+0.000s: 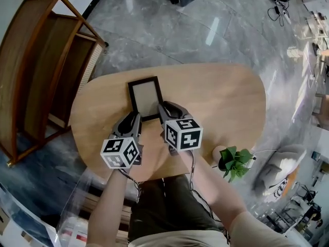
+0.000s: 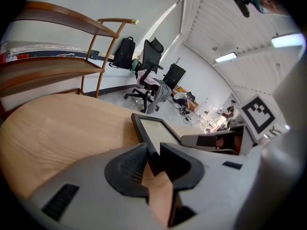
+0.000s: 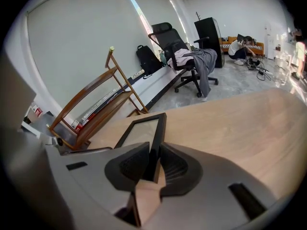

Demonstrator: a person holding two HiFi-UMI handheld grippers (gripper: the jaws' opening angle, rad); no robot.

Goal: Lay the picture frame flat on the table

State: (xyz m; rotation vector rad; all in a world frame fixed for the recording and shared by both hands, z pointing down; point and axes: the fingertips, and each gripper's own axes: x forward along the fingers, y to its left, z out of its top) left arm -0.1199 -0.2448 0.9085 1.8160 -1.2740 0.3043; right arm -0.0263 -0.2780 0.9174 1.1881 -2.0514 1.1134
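Black rectangular picture frame (image 1: pixel 145 98) pinched in left gripper (image 2: pixel 153 148), right gripper (image 3: pixel 154 147).

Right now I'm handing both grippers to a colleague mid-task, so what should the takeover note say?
The left gripper is shut on the picture frame at its near left corner.
The right gripper is shut on the picture frame at its near right corner.
The picture frame lies low over the table, face up. I cannot tell whether it rests fully flat.
Done: the picture frame is gripped at both near corners, close to the tabletop.
Left: probably ease the near edge down, open both sets of fingers and pull back.
The potted plant stands apart, at the table's right near edge.
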